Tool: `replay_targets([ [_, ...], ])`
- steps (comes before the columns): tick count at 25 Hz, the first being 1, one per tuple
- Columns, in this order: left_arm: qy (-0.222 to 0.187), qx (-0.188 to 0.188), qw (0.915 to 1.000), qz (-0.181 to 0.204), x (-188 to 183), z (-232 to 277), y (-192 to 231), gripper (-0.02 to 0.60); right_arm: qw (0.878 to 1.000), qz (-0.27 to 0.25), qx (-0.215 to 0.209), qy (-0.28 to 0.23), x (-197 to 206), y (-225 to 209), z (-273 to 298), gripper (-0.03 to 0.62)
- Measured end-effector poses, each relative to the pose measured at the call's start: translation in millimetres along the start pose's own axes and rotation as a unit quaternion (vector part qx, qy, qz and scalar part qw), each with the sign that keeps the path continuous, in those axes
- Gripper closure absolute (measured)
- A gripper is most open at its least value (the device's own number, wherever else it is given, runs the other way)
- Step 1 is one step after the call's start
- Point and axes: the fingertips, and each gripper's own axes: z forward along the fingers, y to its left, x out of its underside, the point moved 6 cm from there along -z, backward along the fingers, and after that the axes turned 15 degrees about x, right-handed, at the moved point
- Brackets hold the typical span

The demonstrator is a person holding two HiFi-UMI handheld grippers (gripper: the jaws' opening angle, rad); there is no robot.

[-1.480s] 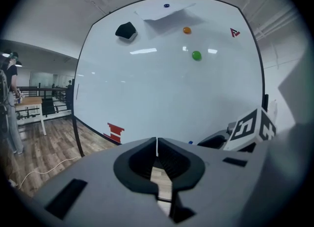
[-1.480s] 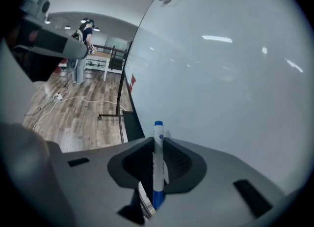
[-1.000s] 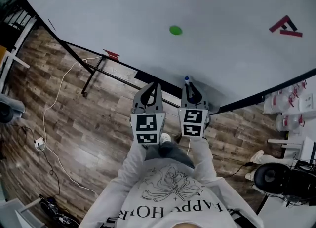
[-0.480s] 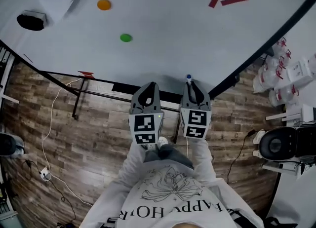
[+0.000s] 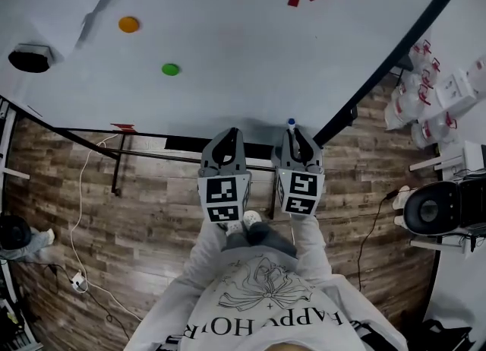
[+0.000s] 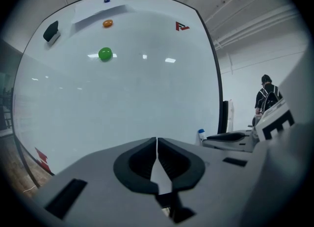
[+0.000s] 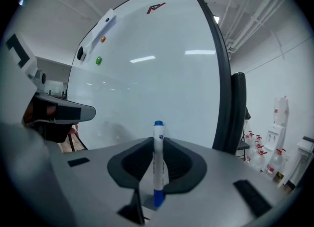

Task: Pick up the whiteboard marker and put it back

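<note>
One marker (image 7: 158, 164), blue-capped and upright, clamped between the jaws of the right hand-held gripper (image 7: 158, 143), near the whiteboard (image 5: 228, 53).
Step, by judgement: pick-up done, return not yet made.
Next move calls for carrying it to its resting place, probably the pale ledge (image 6: 98, 12) high on the board beside the eraser (image 6: 50, 31), then releasing.
Left hand-held gripper (image 6: 157, 142): jaws together, empty.
Edges: black frame (image 7: 223, 98) at the board's right.
Room: bare board ahead; green magnet (image 5: 171, 70) and orange magnet (image 5: 128, 23) well apart from the marker; bottles (image 5: 402, 110) off right.
</note>
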Motion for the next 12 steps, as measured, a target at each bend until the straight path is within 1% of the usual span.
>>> replay_targets([
  [7,0.008,-0.01,0.9999,-0.006,7,-3,10,0.571,0.999,0.018,0.01,0.035,29,-4,6,0.53],
  [12,0.011,-0.017,0.9997,-0.012,12,-9,15,0.571,0.997,0.032,0.019,0.072,51,-2,11,0.528],
])
